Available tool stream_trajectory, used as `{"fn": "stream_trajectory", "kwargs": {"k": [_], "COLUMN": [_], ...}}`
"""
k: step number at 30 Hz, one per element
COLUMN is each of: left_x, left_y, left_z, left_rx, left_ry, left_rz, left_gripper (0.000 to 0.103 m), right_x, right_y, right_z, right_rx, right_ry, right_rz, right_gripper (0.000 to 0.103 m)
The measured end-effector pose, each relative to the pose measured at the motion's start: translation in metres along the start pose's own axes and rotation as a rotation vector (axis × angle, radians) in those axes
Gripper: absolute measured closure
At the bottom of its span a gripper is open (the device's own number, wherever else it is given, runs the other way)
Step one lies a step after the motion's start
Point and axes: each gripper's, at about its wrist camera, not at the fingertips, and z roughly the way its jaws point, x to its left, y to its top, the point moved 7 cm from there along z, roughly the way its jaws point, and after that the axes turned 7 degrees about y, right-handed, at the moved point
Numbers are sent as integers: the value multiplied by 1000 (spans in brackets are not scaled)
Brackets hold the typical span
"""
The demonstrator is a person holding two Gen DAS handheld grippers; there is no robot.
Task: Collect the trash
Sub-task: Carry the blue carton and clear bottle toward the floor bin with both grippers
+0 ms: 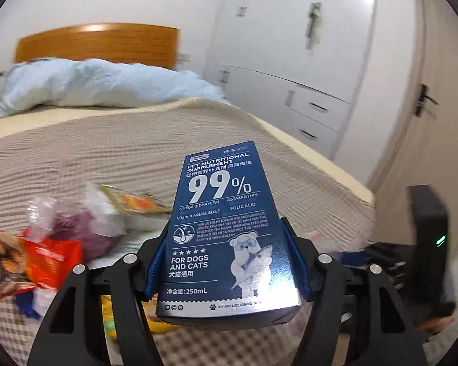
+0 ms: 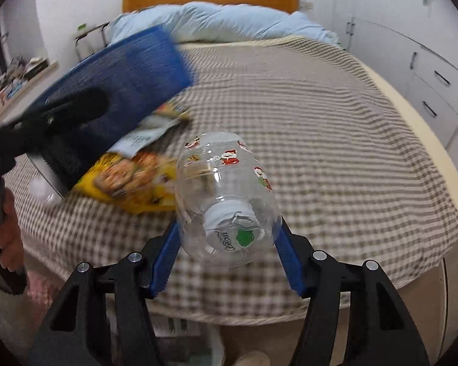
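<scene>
My left gripper [image 1: 225, 222] is shut on a dark blue pet-supplement box [image 1: 219, 183], its blue pads pressed to the box's two sides, held above the bed. The right wrist view shows that same box [image 2: 131, 70] blurred at the upper left. My right gripper [image 2: 229, 222] is shut on a clear plastic bottle [image 2: 226, 177] printed with Santa figures, white cap end toward the camera. On the checked bedspread [image 2: 320, 122] lie a yellow snack bag [image 2: 131, 183] and a pale packet [image 2: 143, 137]. A red wrapper [image 1: 24, 262], a clear bag with something purple [image 1: 85, 228] and an orange packet [image 1: 134, 202] lie left of the box.
A light blue duvet [image 1: 91, 85] is bunched by the wooden headboard [image 1: 97, 42]. White wardrobe drawers [image 1: 317, 116] and a door [image 1: 424, 97] stand to the right. A black device with a green light [image 1: 430, 231] sits past the bed corner. A hand [image 2: 9, 235] shows at the left.
</scene>
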Motion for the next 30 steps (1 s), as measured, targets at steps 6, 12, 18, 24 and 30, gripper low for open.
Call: {"fn": "stream_trajectory", "kwargs": {"k": [6, 12, 18, 24, 30], "left_x": [9, 23, 22, 38, 59], "left_y": [-31, -26, -28, -18, -11], "left_z": [18, 15, 14, 11, 0], "left_rx": [128, 95, 96, 48, 6], "left_ry": [-31, -27, -63, -9, 43], "left_rz": [-54, -77, -88, -130, -168], "left_gripper": [43, 44, 44, 44, 44], "right_x": [13, 12, 9, 5, -2], "right_y": [10, 23, 50, 78, 96], "right_z": [-25, -50, -64, -70, -56], "right_rx": [-169, -383, -477, -562, -542], "right_ry": [13, 65, 72, -96, -137], "right_rz": [30, 93, 128, 104, 74], "right_gripper": [45, 45, 46, 47, 47]}}
